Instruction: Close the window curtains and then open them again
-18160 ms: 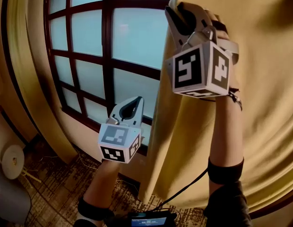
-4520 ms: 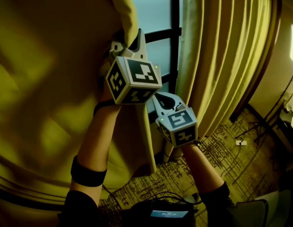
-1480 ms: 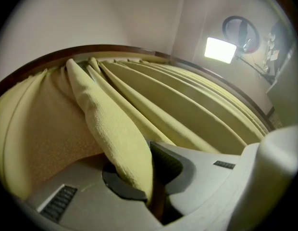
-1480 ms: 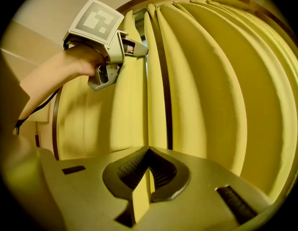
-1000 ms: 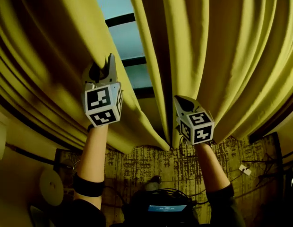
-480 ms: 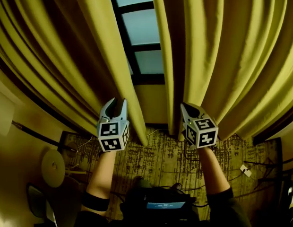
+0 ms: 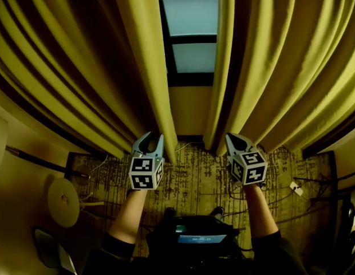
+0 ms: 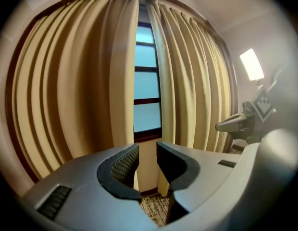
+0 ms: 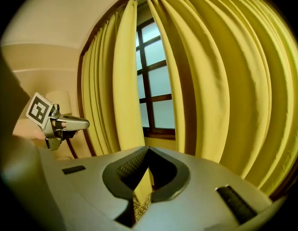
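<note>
The left curtain point(image 7: 144, 67) and right curtain point(image 7: 252, 67) are hanging nearly met over the window point(image 7: 192, 33), the left claw point(image 7: 150, 142) idling spread and empty, the right claw point(image 7: 235, 140) pressed together, each likely needing a firm inner-edge pinch before drawing outward.

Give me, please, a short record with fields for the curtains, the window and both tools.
left curtain: drawn inward, hanging in folds
right curtain: drawn inward, hanging in folds
window: only a narrow strip shows between the curtains
left tool: low, jaws apart, nothing between them
right tool: low, jaws together, holding nothing
carpet: patterned, below both tools
</note>
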Demonstrator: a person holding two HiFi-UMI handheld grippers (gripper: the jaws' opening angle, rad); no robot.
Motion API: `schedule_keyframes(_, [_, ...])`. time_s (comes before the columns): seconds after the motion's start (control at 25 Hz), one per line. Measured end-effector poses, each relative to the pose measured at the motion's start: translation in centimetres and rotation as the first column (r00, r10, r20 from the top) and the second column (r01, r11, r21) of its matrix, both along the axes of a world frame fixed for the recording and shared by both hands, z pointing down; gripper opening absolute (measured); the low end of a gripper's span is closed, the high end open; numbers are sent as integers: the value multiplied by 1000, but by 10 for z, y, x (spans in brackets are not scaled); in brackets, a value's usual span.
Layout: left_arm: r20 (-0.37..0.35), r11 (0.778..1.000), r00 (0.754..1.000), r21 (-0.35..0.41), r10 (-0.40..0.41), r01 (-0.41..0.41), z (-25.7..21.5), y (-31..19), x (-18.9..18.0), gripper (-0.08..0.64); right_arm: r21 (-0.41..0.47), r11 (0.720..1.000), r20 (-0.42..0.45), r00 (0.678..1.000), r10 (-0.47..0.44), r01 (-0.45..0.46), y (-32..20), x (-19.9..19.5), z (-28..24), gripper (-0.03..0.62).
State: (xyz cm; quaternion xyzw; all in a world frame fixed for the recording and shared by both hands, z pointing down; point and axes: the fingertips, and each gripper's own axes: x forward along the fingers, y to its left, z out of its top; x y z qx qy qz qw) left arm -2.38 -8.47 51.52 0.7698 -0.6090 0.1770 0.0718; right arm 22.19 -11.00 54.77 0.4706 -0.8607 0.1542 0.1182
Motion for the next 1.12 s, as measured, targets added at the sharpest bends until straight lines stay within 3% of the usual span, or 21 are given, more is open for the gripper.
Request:
schedule_keyframes(0.32, [-58, 999, 998, -50, 4, -7, 30, 31, -53, 64, -66, 996, -39, 998, 51, -54, 36, -29, 26, 15])
schedule_keyframes(0.56, [-65, 997, 998, -76, 17, -21, 40, 52, -55, 6, -79, 994, -44, 996, 77, -80, 59, -29, 37, 15])
schedule_keyframes(1.12, [-163, 986, 987, -163, 12, -39, 67, 73, -56, 3, -131, 986, -61, 993, 96, -104, 82, -22, 63, 15])
